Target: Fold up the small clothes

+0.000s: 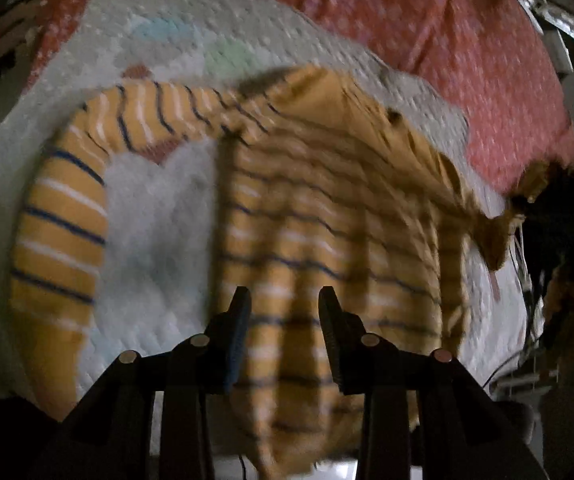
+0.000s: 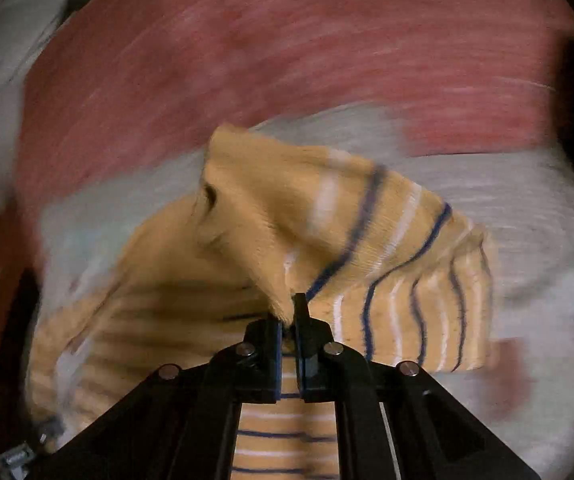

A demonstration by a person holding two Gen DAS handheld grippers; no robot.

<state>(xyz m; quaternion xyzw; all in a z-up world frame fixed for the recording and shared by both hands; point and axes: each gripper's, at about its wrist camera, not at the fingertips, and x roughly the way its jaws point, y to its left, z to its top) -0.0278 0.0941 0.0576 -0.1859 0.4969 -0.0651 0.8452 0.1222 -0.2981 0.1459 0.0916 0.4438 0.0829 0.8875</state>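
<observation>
In right tool (image 2: 292, 308): striped shirt (image 2: 367, 220)

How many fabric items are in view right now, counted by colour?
Orange striped top: 1
White quilted mat: 1
Red patterned sheet: 1
Total: 3
</observation>
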